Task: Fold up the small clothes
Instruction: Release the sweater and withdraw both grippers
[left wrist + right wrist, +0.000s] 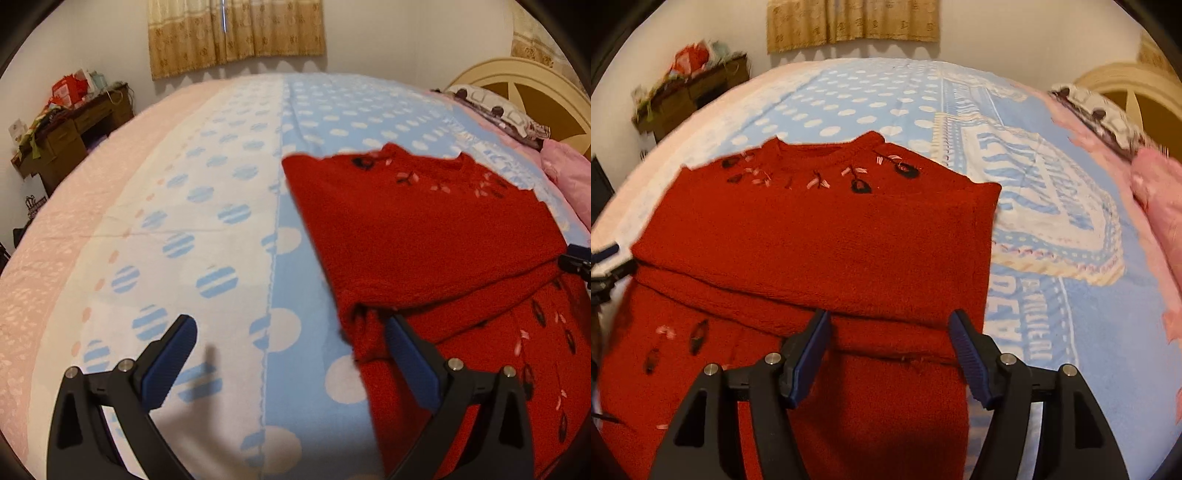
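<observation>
**Red sweater half folded on the bed, both tongs empty**

Your red sweater [812,236] lies flat on the bed [229,206], on the blue polka-dot half of the blanket [332,110], neckline toward the far curtain [236,33]. The sides look already turned in, since the body reads as a neat rectangle with a thick doubled band running across its middle. What seems left is the last fold, bringing the near hem up toward the collar, then squaring it off.

Your left tongs [291,332] stand wide apart with nothing between the pads; the right-hand finger sits just at the sweater's left edge near the doubled band, and whether it touches the knit you cannot tell from here. Your right tongs [888,328] are parted to a moderate gap over the band near the sweater's right side, pads not pressing on the cloth, holding nothing.

The knit is thick, fuzzy and soft, so expect it to bunch rather than crease sharply. Small pink and black embroidered flowers ring the collar and dot the lower front. The blanket beneath is a flat-woven towel-like cloth with white dots and a printed crest
</observation>
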The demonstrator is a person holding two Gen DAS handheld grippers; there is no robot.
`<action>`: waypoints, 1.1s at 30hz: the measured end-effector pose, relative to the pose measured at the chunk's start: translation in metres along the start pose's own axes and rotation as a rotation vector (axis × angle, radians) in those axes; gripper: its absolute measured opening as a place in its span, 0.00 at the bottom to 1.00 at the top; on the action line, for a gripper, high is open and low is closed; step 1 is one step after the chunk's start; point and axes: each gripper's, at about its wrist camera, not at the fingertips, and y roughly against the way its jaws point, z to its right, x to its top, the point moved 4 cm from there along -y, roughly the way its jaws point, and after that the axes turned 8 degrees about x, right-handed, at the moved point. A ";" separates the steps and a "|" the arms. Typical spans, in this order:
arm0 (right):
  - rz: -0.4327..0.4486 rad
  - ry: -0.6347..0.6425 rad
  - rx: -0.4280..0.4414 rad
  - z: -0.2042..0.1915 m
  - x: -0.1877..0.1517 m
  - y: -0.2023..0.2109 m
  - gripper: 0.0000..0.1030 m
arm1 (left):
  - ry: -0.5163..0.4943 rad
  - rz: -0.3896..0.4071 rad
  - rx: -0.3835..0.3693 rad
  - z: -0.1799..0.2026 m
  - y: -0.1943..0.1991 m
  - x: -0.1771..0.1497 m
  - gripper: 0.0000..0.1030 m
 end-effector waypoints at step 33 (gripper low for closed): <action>0.096 0.040 0.080 -0.063 -0.058 0.077 0.66 | 0.000 0.255 -0.053 0.010 0.142 -0.040 1.00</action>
